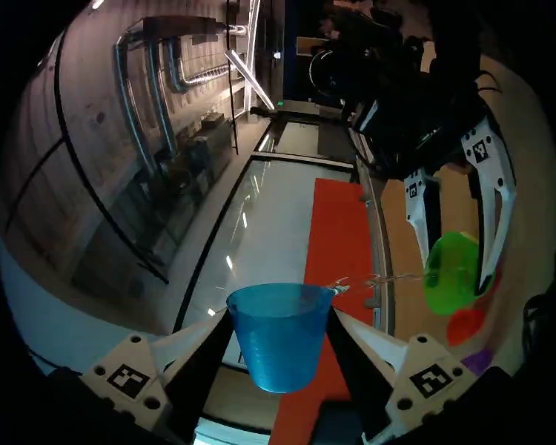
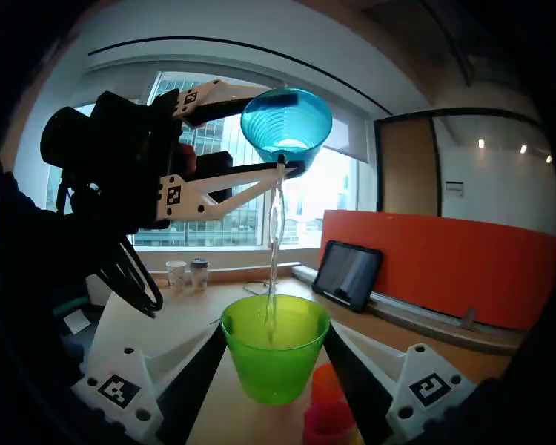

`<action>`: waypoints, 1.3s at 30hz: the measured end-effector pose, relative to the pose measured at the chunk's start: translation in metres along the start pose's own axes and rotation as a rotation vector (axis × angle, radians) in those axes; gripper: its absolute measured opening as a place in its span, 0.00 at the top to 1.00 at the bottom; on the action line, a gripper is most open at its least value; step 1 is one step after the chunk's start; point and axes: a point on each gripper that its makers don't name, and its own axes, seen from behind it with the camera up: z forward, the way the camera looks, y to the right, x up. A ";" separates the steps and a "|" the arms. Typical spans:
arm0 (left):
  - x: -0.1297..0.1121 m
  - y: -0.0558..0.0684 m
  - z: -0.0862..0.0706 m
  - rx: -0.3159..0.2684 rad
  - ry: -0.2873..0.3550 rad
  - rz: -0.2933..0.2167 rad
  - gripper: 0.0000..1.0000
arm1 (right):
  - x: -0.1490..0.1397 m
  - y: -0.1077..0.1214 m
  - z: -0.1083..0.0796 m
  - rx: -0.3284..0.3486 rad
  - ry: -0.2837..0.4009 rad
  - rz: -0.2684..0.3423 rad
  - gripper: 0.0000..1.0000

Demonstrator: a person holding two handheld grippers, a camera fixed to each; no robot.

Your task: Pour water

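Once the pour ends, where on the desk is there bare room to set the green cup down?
Bare wooden desk lies in front and right of the black tablet, along the orange partition. Crowded: just below the translucent green plastic cup, where a small orange cup and a pink cup stand.

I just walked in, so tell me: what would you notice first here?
A tilted blue cup, held high by the left gripper, spills a thin stream of water into the green cup that the right gripper holds below. Behind them stands a bright orange panel.
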 end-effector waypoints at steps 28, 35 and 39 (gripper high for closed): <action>0.010 0.000 -0.001 0.023 0.021 0.183 0.15 | 0.003 0.001 -0.003 -0.006 0.008 -0.008 0.10; 0.012 0.001 -0.002 0.032 0.028 0.244 0.15 | 0.003 0.001 -0.001 -0.007 0.007 -0.008 0.10; 0.013 0.002 -0.003 0.039 0.030 0.272 0.15 | 0.003 0.001 -0.001 -0.007 0.008 -0.006 0.10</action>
